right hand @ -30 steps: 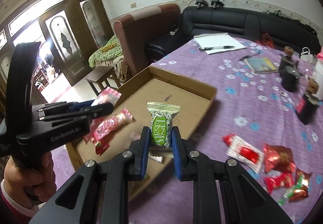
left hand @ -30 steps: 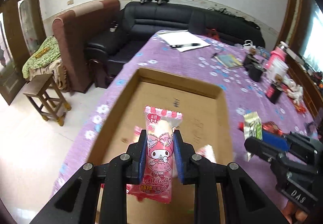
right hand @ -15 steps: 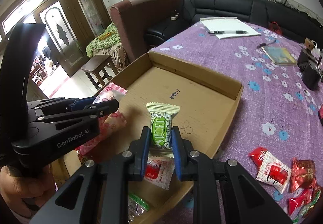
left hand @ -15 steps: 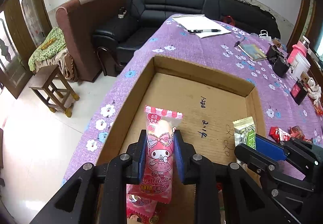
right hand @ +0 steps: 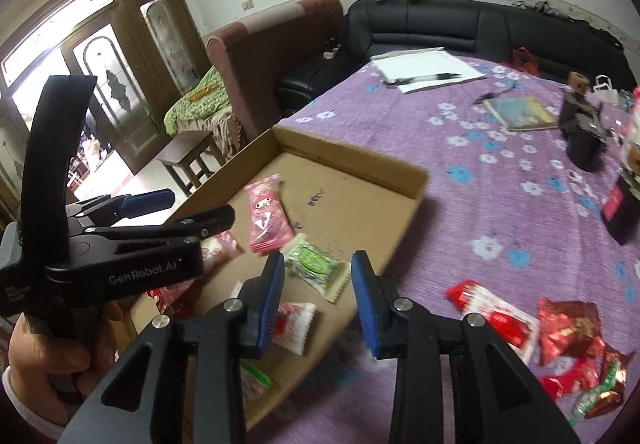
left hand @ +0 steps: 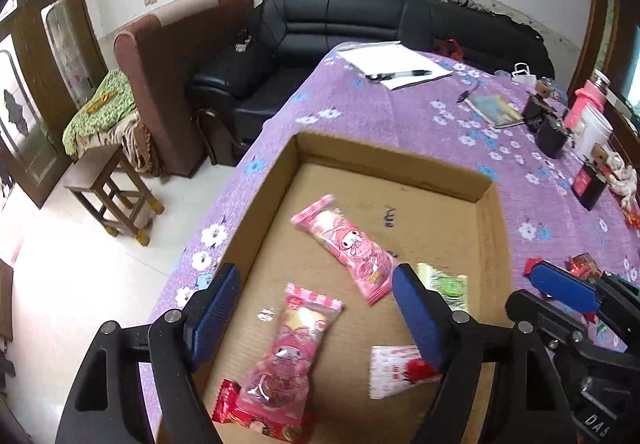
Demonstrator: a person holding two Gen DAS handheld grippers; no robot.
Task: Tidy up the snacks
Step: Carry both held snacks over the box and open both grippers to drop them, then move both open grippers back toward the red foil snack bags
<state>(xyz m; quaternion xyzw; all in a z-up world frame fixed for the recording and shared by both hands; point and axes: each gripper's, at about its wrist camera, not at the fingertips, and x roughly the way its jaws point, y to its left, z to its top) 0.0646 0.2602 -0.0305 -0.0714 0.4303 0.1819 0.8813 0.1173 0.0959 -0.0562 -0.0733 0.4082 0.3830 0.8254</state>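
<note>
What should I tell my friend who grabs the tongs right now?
Left tongs: opening, nothing held. Right tongs: opening, nothing held.
The pink snack and green snack lie loose in the cardboard box, with other packets.
Done: these two are in the box.
Left: the red packets on the purple tablecloth, right of the box. Probably fetch those next.

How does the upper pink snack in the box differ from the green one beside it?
The upper pink snack is a long pink packet with a cartoon face; the green snack is shorter, pale with a green label. In the right wrist view, the pink one lies farther into the cardboard box, the green one nearer. Both lie flat and loose.
</note>
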